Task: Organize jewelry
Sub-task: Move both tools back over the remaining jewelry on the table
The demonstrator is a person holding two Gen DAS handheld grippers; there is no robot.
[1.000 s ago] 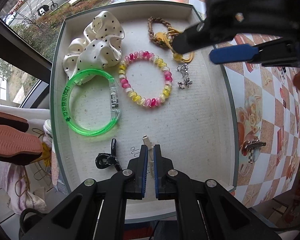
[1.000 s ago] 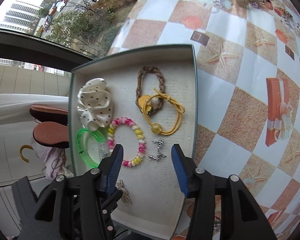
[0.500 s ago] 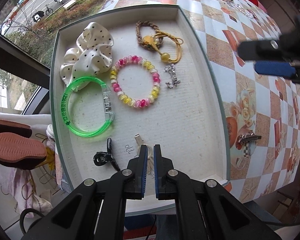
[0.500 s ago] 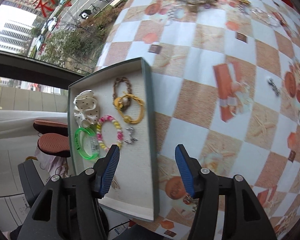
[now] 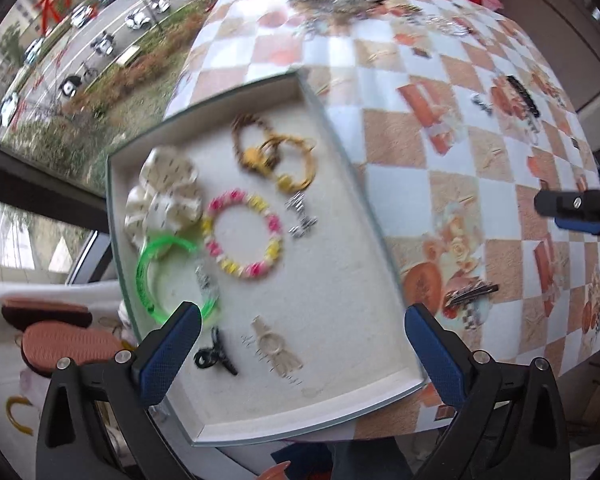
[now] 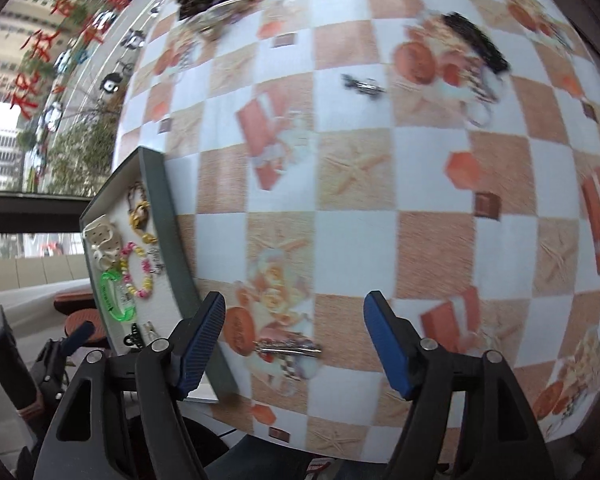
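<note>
The left gripper (image 5: 302, 330) is seen released, its jaws having just been opened wide, with nothing pressed between the blue pads; it is held above the near end of the tray (image 5: 342, 152). Inside the tray, a pale ring-and-chain piece (image 5: 274, 346) is seen lying between the spread fingers, with a small black clip (image 5: 214, 356) just beside it. Farther into the tray are found a green bangle (image 5: 168, 276), a pink and yellow bead bracelet (image 5: 242, 234), a dotted white scrunchie (image 5: 162, 196), yellow and brown hair ties (image 5: 276, 156) and a small silver charm (image 5: 302, 216). The right gripper (image 6: 294, 344) is also released, its jaws having just been widened, and is held over the checked bench (image 6: 360, 220) beside the tray, where a silver hair clip (image 6: 288, 348) lies between its fingers, untouched.
</note>
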